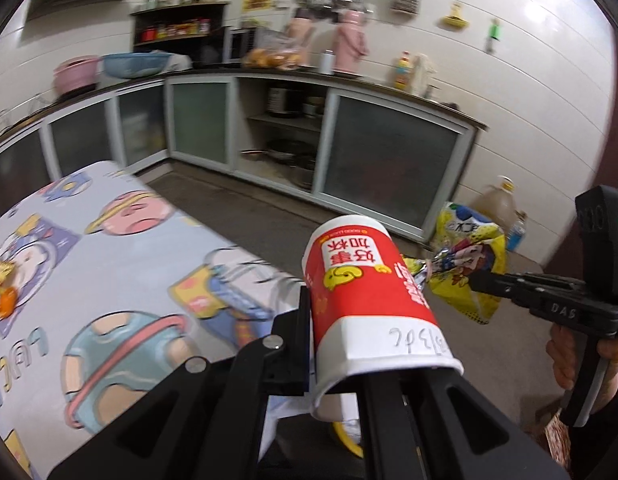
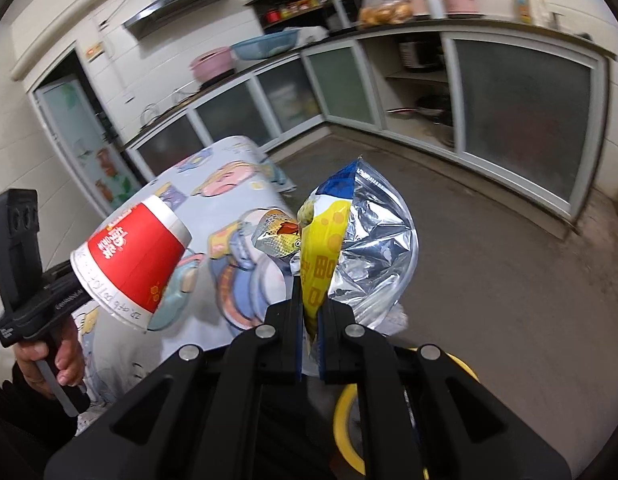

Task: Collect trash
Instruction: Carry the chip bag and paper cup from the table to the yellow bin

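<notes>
Gripping a red paper cup (image 1: 373, 300) by its wall, left jaws closed, right jaws pinching a yellow snack bag (image 2: 349, 240), perhaps two wrappers

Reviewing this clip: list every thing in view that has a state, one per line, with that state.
Left tool: shut on the cup's rim.
Right tool: shut on the snack bags.
Cup: held off the table, tipped on its side, looks empty.
Snack bags: crumpled, torn open, held in the air.
Table: cloth-covered, a small wrapper left at its edge.
Cabinet: middle bay open, pots showing; other doors closed.
</notes>
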### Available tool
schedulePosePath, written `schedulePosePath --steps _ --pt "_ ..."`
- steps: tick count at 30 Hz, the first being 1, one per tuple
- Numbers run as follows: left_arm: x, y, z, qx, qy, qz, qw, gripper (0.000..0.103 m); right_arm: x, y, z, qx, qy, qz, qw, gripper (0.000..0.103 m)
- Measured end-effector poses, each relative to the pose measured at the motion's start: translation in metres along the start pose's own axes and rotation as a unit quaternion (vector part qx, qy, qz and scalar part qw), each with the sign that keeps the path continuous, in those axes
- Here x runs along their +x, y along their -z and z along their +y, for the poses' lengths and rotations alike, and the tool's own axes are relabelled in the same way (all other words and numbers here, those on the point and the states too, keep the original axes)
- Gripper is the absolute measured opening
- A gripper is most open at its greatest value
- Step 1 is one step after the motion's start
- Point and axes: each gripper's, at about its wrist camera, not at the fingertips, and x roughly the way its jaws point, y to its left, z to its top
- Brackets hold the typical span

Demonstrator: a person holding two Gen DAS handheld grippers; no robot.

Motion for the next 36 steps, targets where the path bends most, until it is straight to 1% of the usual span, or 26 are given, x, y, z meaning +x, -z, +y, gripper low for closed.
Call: schedulePosePath --steps 3,8,12,17,19,22,25,28,36 --pt "0.011 0.001 -0.023 0.02 0.022 0.008 0.9995 0.002 -0.012 0.019 -0.025 0.021 0.018 0.004 1.0 0.005" --pt "0.027 0.008 -0.051 0.045 0.049 0.026 0.9974 0.002 -0.018 0.046 -0.055 0.046 0.047 0.017 0.998 0.005" --pt "0.041 0.016 -0.07 0.06 0.065 0.043 0.9952 0.002 -0.013 0.068 -0.073 0.06 0.071 0.035 0.995 0.005" --pt "0.062 0.024 -0.089 0.072 0.08 0.065 0.992 0.002 -0.003 0.09 -0.09 0.082 0.084 0.054 0.992 0.005" --pt "0.068 0.027 -0.096 0.077 0.084 0.072 0.9909 0.002 0.003 0.098 -0.096 0.093 0.085 0.063 0.99 0.005" --pt "0.081 0.032 -0.105 0.083 0.087 0.084 0.9892 0.002 0.013 0.109 -0.103 0.097 0.101 0.078 0.987 0.005" --pt "0.096 0.038 -0.114 0.087 0.093 0.1 0.9868 0.002 0.024 0.121 -0.113 0.109 0.102 0.096 0.984 0.005" --pt "0.107 0.045 -0.122 0.093 0.096 0.108 0.9852 0.002 0.033 0.132 -0.118 0.12 0.105 0.109 0.981 0.005" --pt "0.141 0.065 -0.126 0.101 0.091 0.148 0.9795 0.002 0.06 0.154 -0.13 0.133 0.114 0.148 0.973 0.005"
